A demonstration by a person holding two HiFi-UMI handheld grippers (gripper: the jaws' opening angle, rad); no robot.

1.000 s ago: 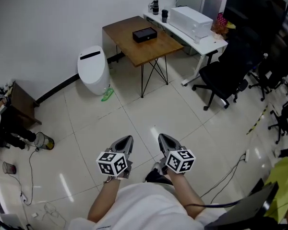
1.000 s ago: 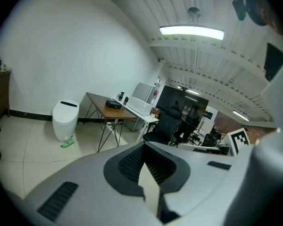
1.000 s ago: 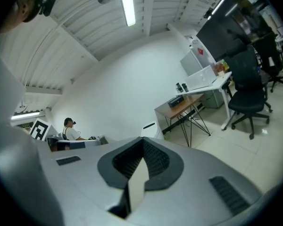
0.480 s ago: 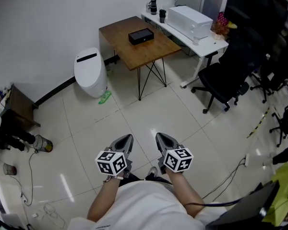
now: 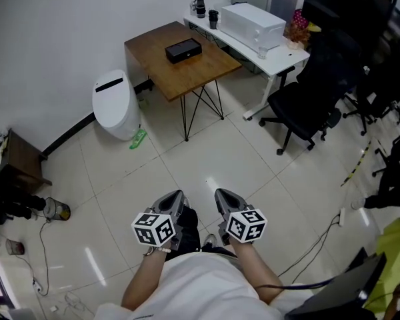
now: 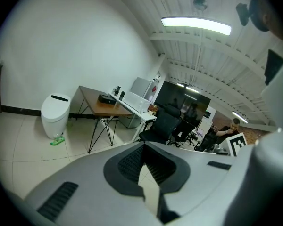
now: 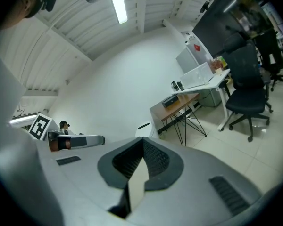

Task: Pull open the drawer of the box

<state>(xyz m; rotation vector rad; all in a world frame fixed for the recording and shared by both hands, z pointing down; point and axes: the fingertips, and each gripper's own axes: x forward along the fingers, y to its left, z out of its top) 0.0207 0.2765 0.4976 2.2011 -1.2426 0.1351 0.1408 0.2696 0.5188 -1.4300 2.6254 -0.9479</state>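
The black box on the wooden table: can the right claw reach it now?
Probably not yet. The black box lies on the wooden table across open floor, far from the right claw; nothing blocks the way.

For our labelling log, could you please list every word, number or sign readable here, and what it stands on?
No readable words or numbers anywhere.
Left cube and right cube: black-and-white square markers, no lettering.
Red sticker on the grey cabinet: too small to read.
Black box: no print visible.
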